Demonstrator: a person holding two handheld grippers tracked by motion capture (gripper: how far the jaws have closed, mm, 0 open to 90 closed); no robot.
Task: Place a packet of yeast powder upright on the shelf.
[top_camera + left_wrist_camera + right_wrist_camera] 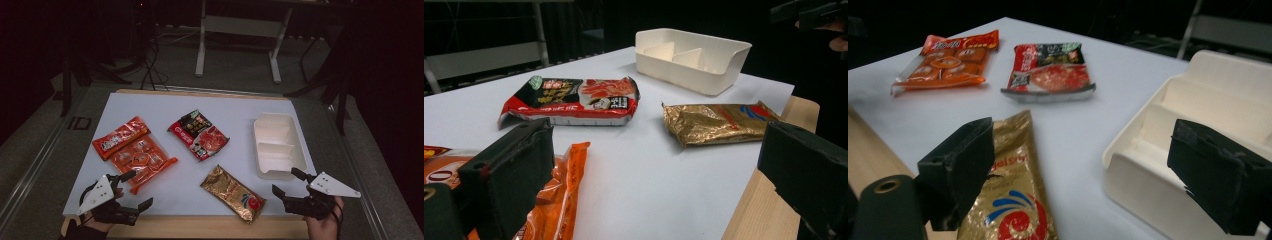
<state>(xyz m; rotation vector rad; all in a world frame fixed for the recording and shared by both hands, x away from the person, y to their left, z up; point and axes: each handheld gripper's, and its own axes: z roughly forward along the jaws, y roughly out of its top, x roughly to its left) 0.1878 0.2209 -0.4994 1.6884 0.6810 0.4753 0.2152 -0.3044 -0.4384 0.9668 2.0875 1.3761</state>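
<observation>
Three snack packets lie on the white table (pixel 165 107): an orange one (pixel 134 151) at the left, a red and black one (pixel 198 134) in the middle, and a gold one (pixel 233 193) near the front edge. A cream divided tray (pixel 274 145) stands at the right. My left gripper (pixel 137 190) is open at the front left corner, just in front of the orange packet (pixel 559 195). My right gripper (pixel 288 181) is open at the front right, between the gold packet (pixel 1008 195) and the tray (pixel 1198 115). Neither holds anything.
A wooden strip (pixel 200 227) edges the table's front. Beyond the far edge, a white table frame (pixel 240 30) stands on the dark floor, with cables and stands at the left. Bare white surface lies between the packets.
</observation>
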